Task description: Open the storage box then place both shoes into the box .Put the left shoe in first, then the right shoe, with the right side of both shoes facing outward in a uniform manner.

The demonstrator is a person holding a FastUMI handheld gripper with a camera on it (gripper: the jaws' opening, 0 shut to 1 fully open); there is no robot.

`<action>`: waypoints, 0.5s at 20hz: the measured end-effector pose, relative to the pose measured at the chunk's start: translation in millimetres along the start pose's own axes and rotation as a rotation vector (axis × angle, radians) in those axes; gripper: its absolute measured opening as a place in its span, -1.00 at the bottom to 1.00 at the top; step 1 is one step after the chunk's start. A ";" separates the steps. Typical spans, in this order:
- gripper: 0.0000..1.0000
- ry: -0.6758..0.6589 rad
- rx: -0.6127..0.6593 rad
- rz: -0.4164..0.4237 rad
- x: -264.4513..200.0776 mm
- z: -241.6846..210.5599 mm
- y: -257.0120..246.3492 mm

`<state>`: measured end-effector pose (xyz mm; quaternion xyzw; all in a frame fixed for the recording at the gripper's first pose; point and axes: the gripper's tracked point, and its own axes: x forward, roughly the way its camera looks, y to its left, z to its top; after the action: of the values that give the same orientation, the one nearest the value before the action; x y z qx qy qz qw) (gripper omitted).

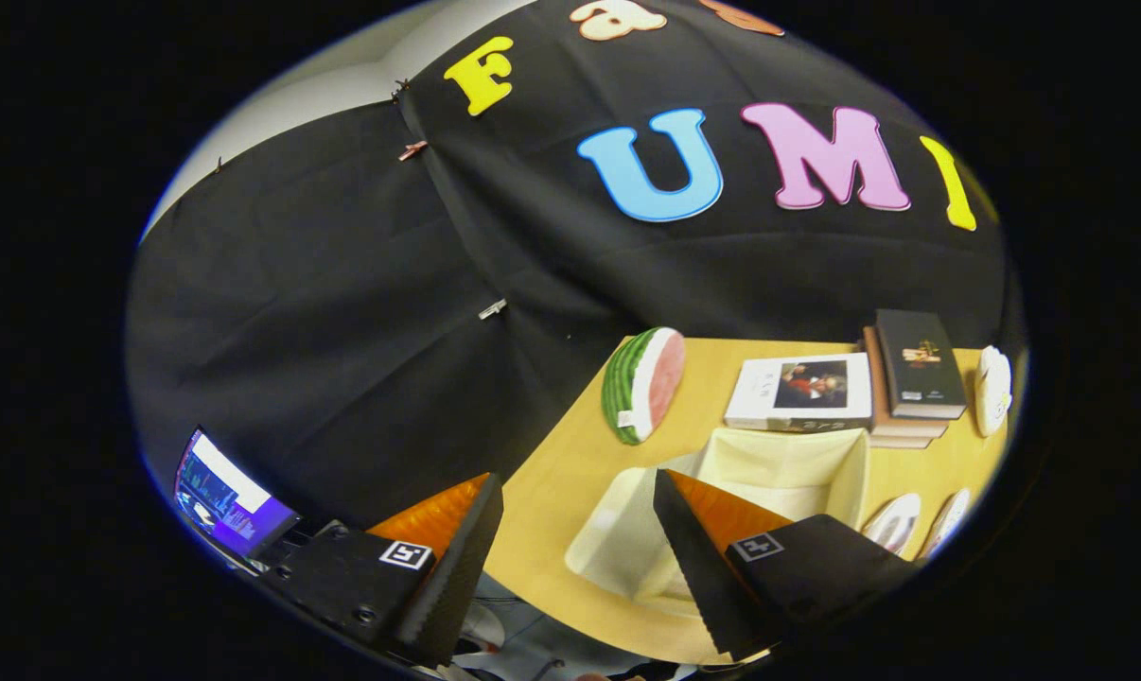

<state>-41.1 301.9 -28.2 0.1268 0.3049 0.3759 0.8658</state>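
The storage box (pixel 779 473) sits on a light wooden table (pixel 570 454). It is cream white and its top is open, and you can see down inside it. Its lid (pixel 618 530) lies flat on the table, touching the box on the side nearer the tongs. The box is just ahead of the tongs' right finger, and that finger hides part of it.

Two shoes (pixel 916 523) lie side by side on the table just beside the box, on its right. They are white with dark trim. Little of them can be seen.

The gripper (pixel 578 501) is wide open. Its two black fingers with orange sides are far apart and hold nothing. The lid and a bit of table show in the gap between them. It is tilted and held up above the table's near edge.

Beyond the box lies a white book (pixel 799 392) with a picture of a person on its cover. Next to it is a stack of books (pixel 914 374) with a dark one on top. The writing on them is too small to read. A toy watermelon slice (pixel 642 383) stands near the table's far left corner. A small white thing (pixel 992 388) sits past the books.

Black cloth (pixel 343 312) hangs behind the table as the wall. A lit screen (pixel 228 497) glows low down, to the left of the left finger.
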 end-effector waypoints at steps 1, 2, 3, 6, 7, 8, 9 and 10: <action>0.96 -0.013 -0.006 -0.026 -7.8 3.4 -13.2; 0.96 -0.020 -0.012 -0.055 -15.9 5.0 -28.6; 0.96 -0.023 -0.015 -0.084 -23.6 6.1 -44.5; 0.96 -0.041 -0.009 -0.174 -51.4 5.5 -90.2; 0.96 -0.046 -0.007 -0.206 -59.5 0.8 -105.2; 0.96 -0.047 -0.006 -0.239 -67.7 -4.0 -121.8; 0.96 -0.046 -0.007 -0.273 -74.3 -9.5 -138.4; 0.96 -0.042 -0.008 -0.308 -83.2 -16.4 -155.8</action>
<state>-6.2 134.4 -74.9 0.0828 0.3008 0.2371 0.9200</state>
